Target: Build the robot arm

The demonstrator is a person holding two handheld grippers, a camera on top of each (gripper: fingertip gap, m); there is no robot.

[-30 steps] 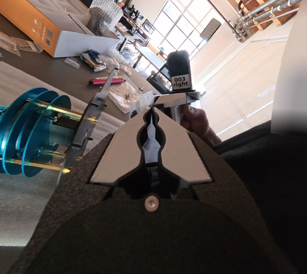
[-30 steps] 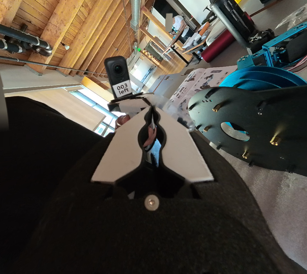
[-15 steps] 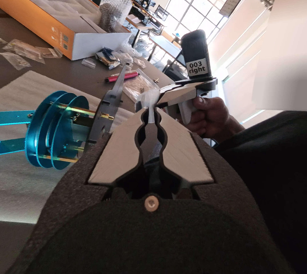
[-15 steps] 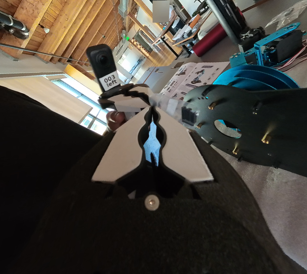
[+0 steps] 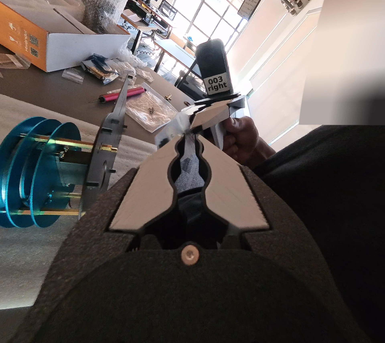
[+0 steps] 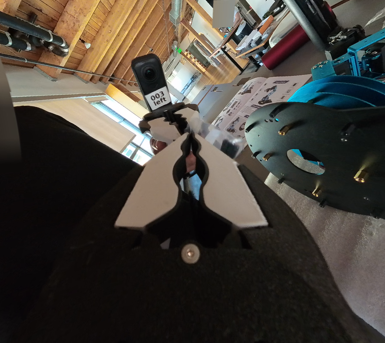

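Counter [image 5: 48, 91]: dark top, grey foam sheet [image 6: 337, 235] spread over the near part, soft and faintly pebbled.

Orange-and-white box [image 5: 52, 41] at the far edge, open, bubble-wrapped bundle [image 5: 102, 0] standing in it. Open booklet [image 6: 256, 99] lies flat beyond the assembly.

Assembly [image 5: 41, 172]: stacked blue discs, glossy anodised metal, joined by brass standoffs to a black plate [image 6: 318, 156]. The plate is matte and rounded, with a large central hole and short brass posts sticking out. It lies on its side on the foam, just beside both grippers, not touched by either.

Red-handled screwdriver [image 5: 123, 94] and flat clear bags of small hardware [image 5: 150, 112] lie on the counter behind the plate.

Left gripper [image 5: 188, 135] and right gripper [image 6: 190, 135] meet tip to tip above the foam, each held in a hand [image 5: 241, 139]. White smooth fingers, wavy inner edges, tips drawn together. Both pinch the same small clear bag [image 6: 218, 139]: thin, crinkled film with a dark ribbed part inside, hanging toward the plate.

Risks, as I judge them:
- Opposed pull on thin film could tear it suddenly, and the part would drop onto the foam or roll off.
- Slick plastic held at the tips only may slip from one gripper.
- A swing of the bag could knock the plate's posts.
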